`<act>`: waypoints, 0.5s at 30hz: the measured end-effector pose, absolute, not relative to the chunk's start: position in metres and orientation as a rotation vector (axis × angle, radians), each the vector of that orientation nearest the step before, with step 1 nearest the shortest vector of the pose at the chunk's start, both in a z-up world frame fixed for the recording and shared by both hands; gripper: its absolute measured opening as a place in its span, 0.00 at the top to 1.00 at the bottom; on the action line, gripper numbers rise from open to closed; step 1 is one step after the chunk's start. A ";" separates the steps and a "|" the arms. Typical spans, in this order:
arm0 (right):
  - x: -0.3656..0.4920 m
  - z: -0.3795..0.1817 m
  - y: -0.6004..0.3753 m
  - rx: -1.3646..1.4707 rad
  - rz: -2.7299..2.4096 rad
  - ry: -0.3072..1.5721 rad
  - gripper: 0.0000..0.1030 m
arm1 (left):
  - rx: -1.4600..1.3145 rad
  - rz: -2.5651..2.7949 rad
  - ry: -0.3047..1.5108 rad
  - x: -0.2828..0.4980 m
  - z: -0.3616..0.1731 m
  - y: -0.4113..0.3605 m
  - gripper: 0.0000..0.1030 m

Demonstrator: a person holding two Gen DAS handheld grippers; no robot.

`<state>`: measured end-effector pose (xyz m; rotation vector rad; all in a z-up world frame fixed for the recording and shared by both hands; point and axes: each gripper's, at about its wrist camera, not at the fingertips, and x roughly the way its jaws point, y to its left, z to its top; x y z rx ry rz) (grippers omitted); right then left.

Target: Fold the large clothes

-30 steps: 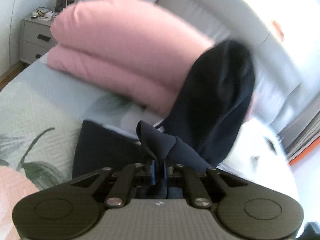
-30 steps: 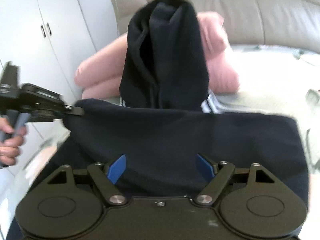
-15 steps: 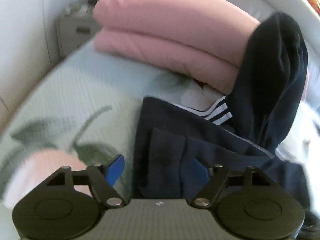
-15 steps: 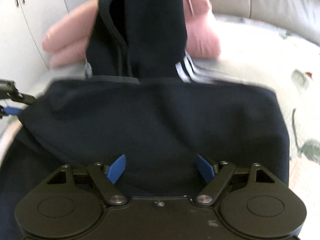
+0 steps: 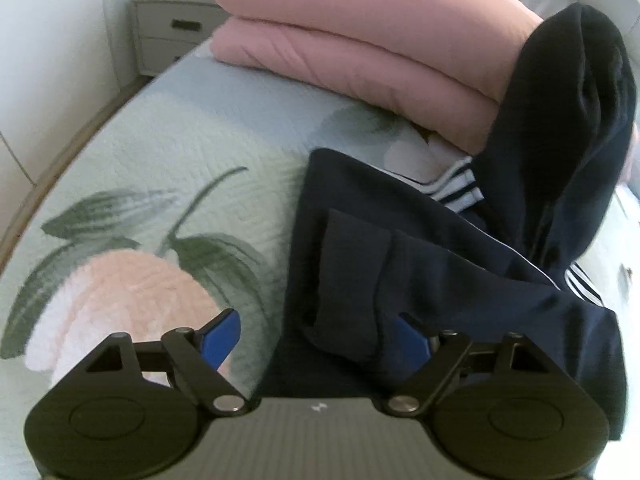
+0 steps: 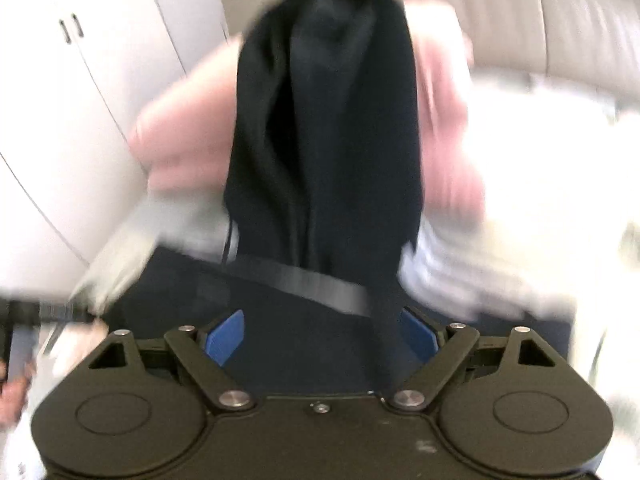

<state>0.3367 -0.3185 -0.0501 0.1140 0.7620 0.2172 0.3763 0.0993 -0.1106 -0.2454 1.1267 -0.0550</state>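
A navy hoodie (image 5: 420,280) with white stripes lies folded on the bed, its hood (image 5: 568,120) propped up against the pink bedding. My left gripper (image 5: 318,340) hovers over the hoodie's left edge, jaws opening; a loose fold sits between the blue pads (image 5: 224,336) without being pressed. In the blurred right wrist view, my right gripper (image 6: 320,336) is above the hoodie (image 6: 304,328) facing the hood (image 6: 328,120), jaws opening wide and gripping nothing. The left gripper (image 6: 24,316) and a person's hand (image 6: 12,396) show at that view's left edge.
Folded pink bedding (image 5: 360,32) is stacked at the head of the bed. The quilted floral bedspread (image 5: 160,160) spreads left of the hoodie. A grey nightstand (image 5: 172,32) stands beyond the bed. White wardrobe doors (image 6: 80,80) and a padded headboard (image 6: 520,12) are behind.
My left gripper let go of the pinched navy fold, opened and tipped down toward the bed. My right gripper stayed open and swung, so the hood now fills its blurred view.
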 end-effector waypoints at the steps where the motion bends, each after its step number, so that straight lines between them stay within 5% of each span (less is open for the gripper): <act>1: 0.348 -0.038 -0.323 0.100 0.225 0.738 0.03 | -0.243 -0.057 1.121 0.375 -0.110 0.101 0.17; 15: 0.534 0.067 -0.311 -0.130 0.140 0.594 0.03 | -0.320 -0.076 1.127 0.354 -0.086 0.141 0.19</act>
